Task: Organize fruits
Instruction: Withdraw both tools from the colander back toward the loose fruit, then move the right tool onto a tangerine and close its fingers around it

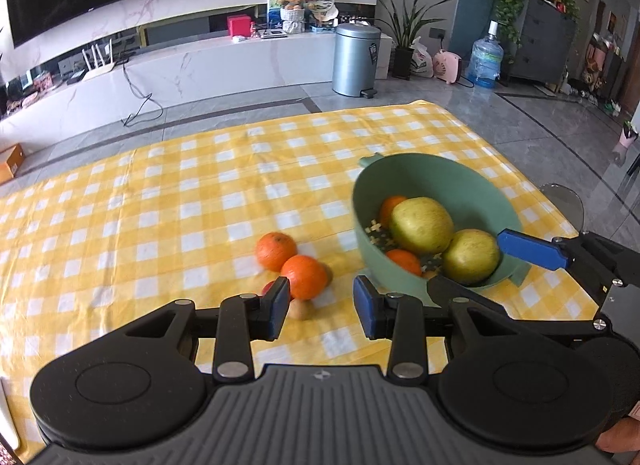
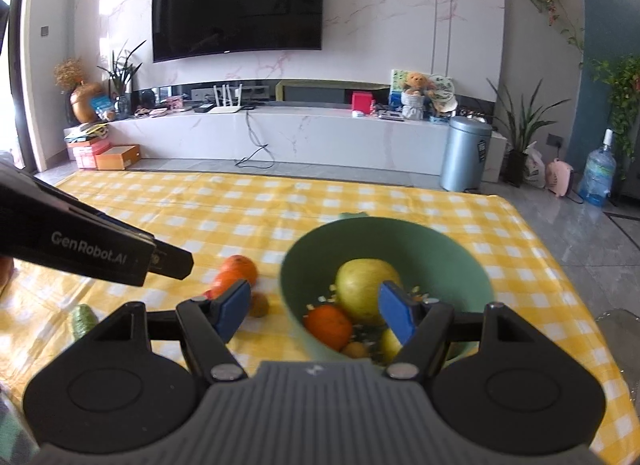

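I am holding my left claw (image 1: 322, 307) partly open with nothing in it. My right claw (image 2: 316, 315) is wider open and empty too. Its right finger is dipping inside the green bowl (image 2: 452, 261), just beside a big yellow-green apple (image 2: 366, 289).

The bowl is sitting on the table (image 1: 160, 193), to the right of my left claw. It is already holding two apples and some oranges. Two more oranges (image 1: 290, 261) are waiting on the cloth right ahead of my left claw, with a small brown fruit (image 1: 301, 309) below them.

I think picking up the near orange comes next. I should open my left claw wider first, because the orange looks fatter than the gap.

Both claws are pointing forward and tipping down toward the table.
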`<state>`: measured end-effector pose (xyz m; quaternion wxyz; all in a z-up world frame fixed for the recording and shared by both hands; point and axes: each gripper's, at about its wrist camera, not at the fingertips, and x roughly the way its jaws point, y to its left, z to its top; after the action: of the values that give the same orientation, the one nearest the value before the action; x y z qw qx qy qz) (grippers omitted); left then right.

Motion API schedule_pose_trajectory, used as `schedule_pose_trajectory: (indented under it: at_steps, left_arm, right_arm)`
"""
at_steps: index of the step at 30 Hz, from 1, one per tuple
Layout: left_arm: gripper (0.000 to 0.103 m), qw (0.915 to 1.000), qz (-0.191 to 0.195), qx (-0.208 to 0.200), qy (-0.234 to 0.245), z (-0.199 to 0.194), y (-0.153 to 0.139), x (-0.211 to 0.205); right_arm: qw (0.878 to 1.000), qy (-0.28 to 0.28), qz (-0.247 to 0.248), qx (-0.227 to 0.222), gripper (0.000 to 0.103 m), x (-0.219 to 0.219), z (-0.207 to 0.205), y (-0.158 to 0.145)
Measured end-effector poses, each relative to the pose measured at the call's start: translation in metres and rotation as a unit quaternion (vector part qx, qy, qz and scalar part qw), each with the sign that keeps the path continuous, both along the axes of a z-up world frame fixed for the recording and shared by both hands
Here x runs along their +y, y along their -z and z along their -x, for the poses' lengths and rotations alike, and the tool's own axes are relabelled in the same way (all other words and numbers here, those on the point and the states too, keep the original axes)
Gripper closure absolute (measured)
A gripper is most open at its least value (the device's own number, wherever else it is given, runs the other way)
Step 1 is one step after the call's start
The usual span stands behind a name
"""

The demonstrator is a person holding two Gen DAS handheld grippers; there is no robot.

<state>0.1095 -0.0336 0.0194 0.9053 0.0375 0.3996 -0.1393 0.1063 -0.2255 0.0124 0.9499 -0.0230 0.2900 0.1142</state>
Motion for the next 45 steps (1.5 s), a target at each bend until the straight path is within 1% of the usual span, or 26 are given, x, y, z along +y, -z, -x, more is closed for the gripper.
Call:
schedule_pose_trajectory:
  at_steps: [3, 5, 8, 9, 10, 19, 23, 30, 31, 33, 37, 42, 45]
  left_arm:
    - [0.060, 0.9999, 0.010, 0.004, -0.005, -0.002, 0.007, 0.013]
    - [0.060, 0.9997, 0.020, 0.007, -0.007, -0.003, 0.012, 0.021]
    - [0.060, 0.9995, 0.031, 0.008, -0.007, -0.005, 0.018, 0.030]
    - [0.060, 0.9994, 0.032, 0.009, -0.007, -0.006, 0.021, 0.032]
    - [0.060, 0.9993, 0.034, 0.010, -0.007, -0.006, 0.023, 0.034]
    - [0.060, 0.9990, 0.038, 0.021, -0.004, -0.013, 0.040, 0.043]
    - [0.060, 0.9985, 0.043, 0.033, -0.007, -0.016, 0.049, 0.048]
    - [0.060, 0.9970, 0.061, 0.047, -0.010, -0.020, 0.061, 0.059]
    - [0.060, 0.9968, 0.064, 0.047, -0.010, -0.020, 0.062, 0.061]
    - [0.060, 0.9961, 0.073, 0.048, -0.009, -0.019, 0.064, 0.063]
    - [0.060, 0.9945, 0.090, 0.053, -0.003, -0.019, 0.070, 0.067]
    - [0.060, 0.9937, 0.090, 0.066, 0.000, -0.023, 0.079, 0.064]
    - [0.061, 0.9941, 0.089, 0.062, -0.002, -0.025, 0.082, 0.060]
  right_arm:
    - [1.000, -0.010, 0.006, 0.005, 0.035, 0.011, -0.001, 0.005]
    - [1.000, -0.018, 0.012, 0.006, 0.038, 0.018, -0.002, 0.008]
    - [0.999, -0.027, 0.021, 0.008, 0.039, 0.028, -0.004, 0.013]
    - [0.999, -0.030, 0.024, 0.008, 0.042, 0.031, -0.005, 0.014]
    - [0.999, -0.033, 0.028, 0.009, 0.047, 0.033, -0.006, 0.016]
    - [0.996, -0.062, 0.063, 0.007, 0.057, 0.057, -0.013, 0.030]
    - [0.995, -0.070, 0.074, 0.017, 0.064, 0.065, -0.017, 0.038]
    - [0.994, -0.070, 0.081, 0.032, 0.067, 0.072, -0.029, 0.048]
    - [0.994, -0.069, 0.081, 0.034, 0.070, 0.073, -0.030, 0.050]
    - [0.994, -0.067, 0.082, 0.038, 0.073, 0.073, -0.034, 0.053]
    - [0.994, -0.060, 0.081, 0.047, 0.074, 0.072, -0.038, 0.057]
    - [0.994, -0.053, 0.075, 0.061, 0.075, 0.070, -0.042, 0.063]
    - [0.994, -0.050, 0.069, 0.065, 0.076, 0.070, -0.044, 0.066]
